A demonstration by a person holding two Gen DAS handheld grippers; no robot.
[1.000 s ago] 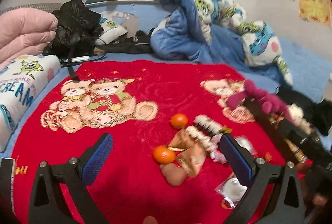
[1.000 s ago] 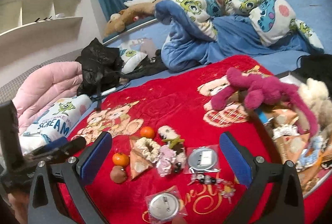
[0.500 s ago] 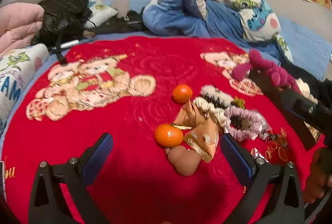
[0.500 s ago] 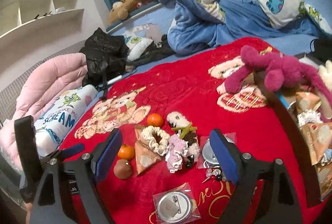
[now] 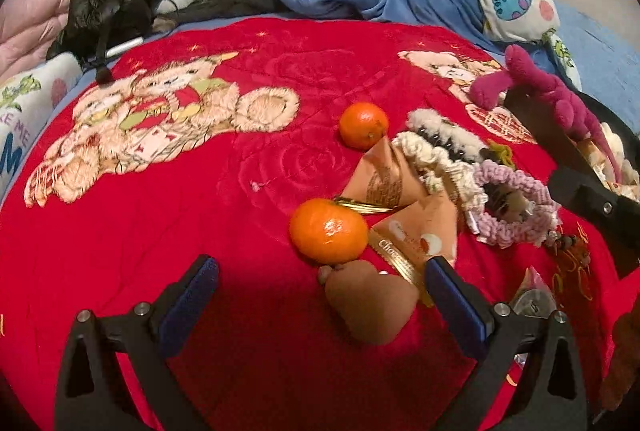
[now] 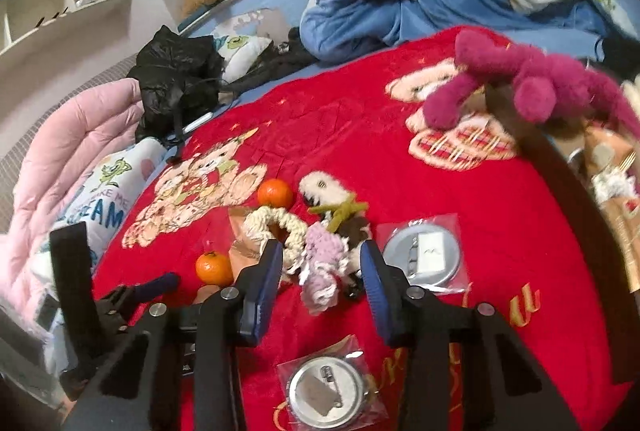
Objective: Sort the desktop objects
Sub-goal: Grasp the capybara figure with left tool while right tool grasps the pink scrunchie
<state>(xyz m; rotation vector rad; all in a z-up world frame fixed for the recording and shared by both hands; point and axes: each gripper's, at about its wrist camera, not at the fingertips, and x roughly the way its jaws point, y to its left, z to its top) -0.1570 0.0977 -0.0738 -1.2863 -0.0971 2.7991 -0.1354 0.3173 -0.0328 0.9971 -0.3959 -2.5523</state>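
My left gripper [image 5: 324, 295] is open low over the red blanket [image 5: 168, 231]. A brown pear-shaped fruit [image 5: 368, 305] lies between its fingers, untouched, with an orange [image 5: 328, 231] just beyond. A second orange [image 5: 364, 125], tan snack packets [image 5: 384, 179], a cream scrunchie [image 5: 432, 159] and a pink scrunchie [image 5: 512, 203] lie further on. My right gripper [image 6: 320, 283] is closing around the pink scrunchie [image 6: 320, 263]. The blue pads stand either side of it with small gaps. Two bagged round badges [image 6: 424, 255] [image 6: 324, 391] lie near it.
A magenta plush [image 6: 532, 87] hangs over the dark rim of a box [image 6: 580, 215] of snacks at the right. A fuzzy hair clip [image 6: 324, 187] lies behind the scrunchies. Pink bedding [image 6: 60, 151], a black bag [image 6: 176, 79] and a blue quilt [image 6: 380, 3] border the blanket.
Both grippers have come down and closer to the pile. The right jaws have narrowed from wide open to either side of the pink scrunchie. The left jaws have stayed wide.
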